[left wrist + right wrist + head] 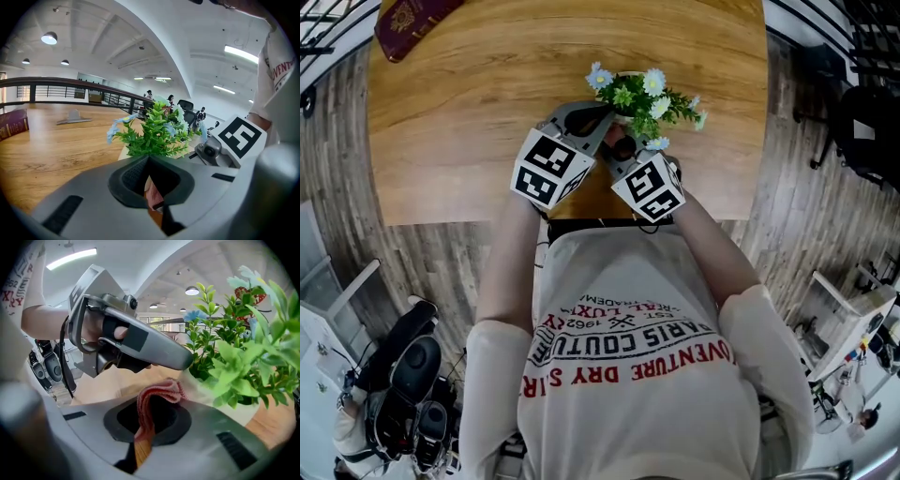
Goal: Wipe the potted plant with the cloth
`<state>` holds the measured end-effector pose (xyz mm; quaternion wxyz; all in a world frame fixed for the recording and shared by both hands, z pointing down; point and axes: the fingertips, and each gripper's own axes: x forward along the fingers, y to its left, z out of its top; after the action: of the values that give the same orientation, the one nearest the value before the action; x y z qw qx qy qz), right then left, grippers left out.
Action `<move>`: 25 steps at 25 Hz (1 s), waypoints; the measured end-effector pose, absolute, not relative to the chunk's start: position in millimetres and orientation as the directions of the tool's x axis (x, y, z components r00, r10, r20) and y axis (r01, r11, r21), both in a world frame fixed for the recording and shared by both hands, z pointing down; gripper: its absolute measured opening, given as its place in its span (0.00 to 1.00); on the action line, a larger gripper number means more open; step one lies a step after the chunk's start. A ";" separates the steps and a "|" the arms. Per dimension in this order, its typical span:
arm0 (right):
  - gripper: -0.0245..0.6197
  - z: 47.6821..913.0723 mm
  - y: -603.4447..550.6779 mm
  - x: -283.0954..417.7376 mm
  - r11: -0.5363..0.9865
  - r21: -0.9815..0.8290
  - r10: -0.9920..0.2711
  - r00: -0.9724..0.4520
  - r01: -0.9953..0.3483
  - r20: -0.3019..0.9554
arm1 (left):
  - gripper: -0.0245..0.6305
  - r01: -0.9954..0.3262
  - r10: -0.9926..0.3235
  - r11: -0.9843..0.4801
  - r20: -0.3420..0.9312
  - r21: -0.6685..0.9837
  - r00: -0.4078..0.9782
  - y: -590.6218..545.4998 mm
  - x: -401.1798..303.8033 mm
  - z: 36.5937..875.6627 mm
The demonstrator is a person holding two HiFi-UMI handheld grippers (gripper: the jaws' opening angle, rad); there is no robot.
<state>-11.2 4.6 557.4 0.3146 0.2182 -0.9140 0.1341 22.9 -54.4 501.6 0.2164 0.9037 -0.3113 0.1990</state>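
Note:
The potted plant (642,98), green with pale blue and white flowers, stands in a white pot (234,406) near the front edge of the wooden table (469,112). My right gripper (149,427) is shut on a pink cloth (157,394), whose bunched top lies against the pot's side below the leaves (234,352). My left gripper (185,361) is shut with nothing in it, its tip at the pot's rim just left of the foliage. In the left gripper view the plant (157,131) rises right above the closed jaws, with a bit of the cloth (152,197) showing beneath them.
A dark red book (411,23) lies at the table's far left corner. A grey stand (72,117) sits further back on the table. The right gripper's marker cube (241,136) is close beside the left gripper. Chairs and gear stand on the floor around the table.

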 end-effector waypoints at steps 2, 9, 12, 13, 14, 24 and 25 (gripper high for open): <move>0.10 554.6 5.7 -13.0 0.867 -0.112 -0.316 -0.709 -0.486 0.631 | 0.06 -0.644 -0.472 -0.716 0.494 0.268 0.730 -54.2 23.2 501.7; 0.10 544.6 17.0 2.2 0.832 -0.114 -0.357 -0.682 -0.543 0.638 | 0.06 -0.630 -0.480 -0.757 0.506 0.175 0.717 -53.7 21.0 501.9; 0.09 539.8 26.2 19.8 0.811 -0.124 -0.374 -0.670 -0.571 0.642 | 0.06 -0.643 -0.512 -0.741 0.459 0.191 0.726 -55.2 20.9 491.5; 0.10 539.8 29.3 27.5 0.803 -0.124 -0.380 -0.662 -0.582 0.646 | 0.06 -0.645 -0.518 -0.740 0.450 0.190 0.728 -54.5 21.1 486.9; 0.10 540.5 32.1 36.4 0.794 -0.122 -0.388 -0.650 -0.596 0.654 | 0.06 -0.645 -0.522 -0.742 0.448 0.183 0.726 -52.8 21.3 483.3; 0.10 530.9 5.8 165.3 0.664 -0.005 -0.529 -0.475 -0.748 0.704 | 0.06 -0.693 -0.566 -0.709 0.479 0.132 0.670 -37.3 18.9 474.3; 0.10 527.1 -1.9 176.3 0.655 0.006 -0.540 -0.463 -0.756 0.703 | 0.06 -0.698 -0.571 -0.703 0.481 0.132 0.666 -36.8 19.6 474.6</move>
<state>176.3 -1.9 527.1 0.3468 0.3852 -0.8410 0.1553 19.6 -36.8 474.6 0.1546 0.8994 -0.3528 0.2065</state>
